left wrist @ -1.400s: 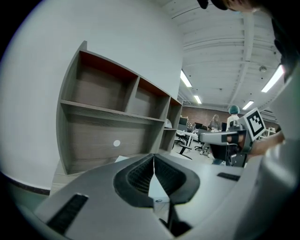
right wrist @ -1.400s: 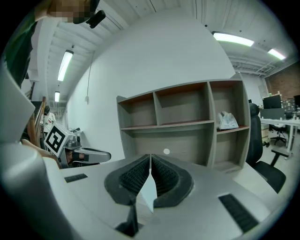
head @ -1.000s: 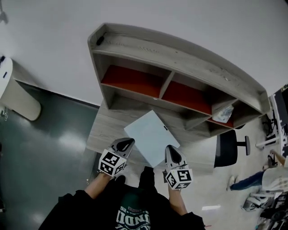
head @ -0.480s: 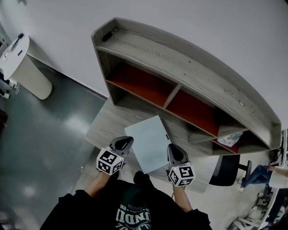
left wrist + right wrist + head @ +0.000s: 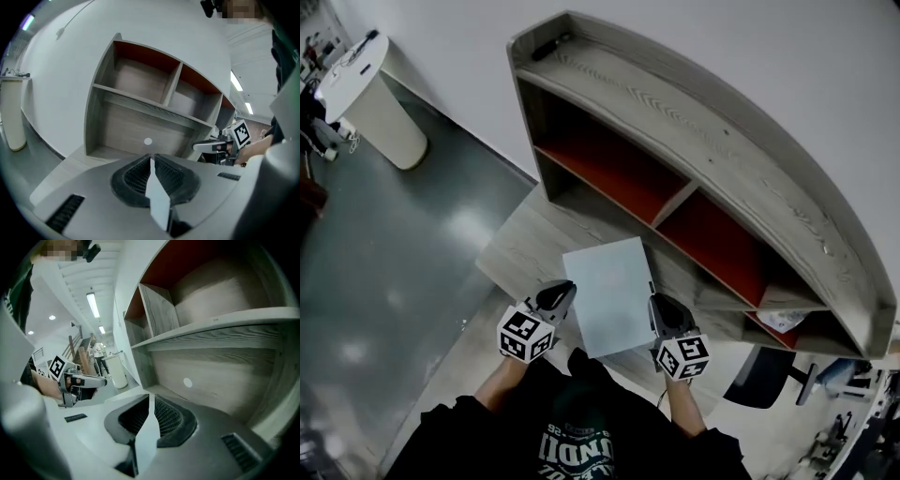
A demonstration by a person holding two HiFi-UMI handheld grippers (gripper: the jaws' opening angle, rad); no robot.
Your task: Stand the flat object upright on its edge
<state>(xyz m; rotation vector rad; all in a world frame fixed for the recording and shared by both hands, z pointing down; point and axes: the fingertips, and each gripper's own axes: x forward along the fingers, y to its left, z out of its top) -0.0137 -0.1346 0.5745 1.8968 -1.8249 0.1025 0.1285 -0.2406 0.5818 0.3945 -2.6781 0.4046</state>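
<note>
Grey shelf unit (image 5: pixel 703 150) on a wooden desk (image 5: pixel 520 253). Over the desk's front edge, a pale flat panel (image 5: pixel 609 295); spans between both grippers. Left gripper (image 5: pixel 562 291) pinched tight on its left edge, right gripper (image 5: pixel 659 307) on its right edge.

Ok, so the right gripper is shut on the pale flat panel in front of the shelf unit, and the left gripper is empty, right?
No, the left gripper is not empty: the left gripper view shows its jaws shut on the pale flat panel too. The right gripper is shut on it, in front of the shelf unit.
</note>
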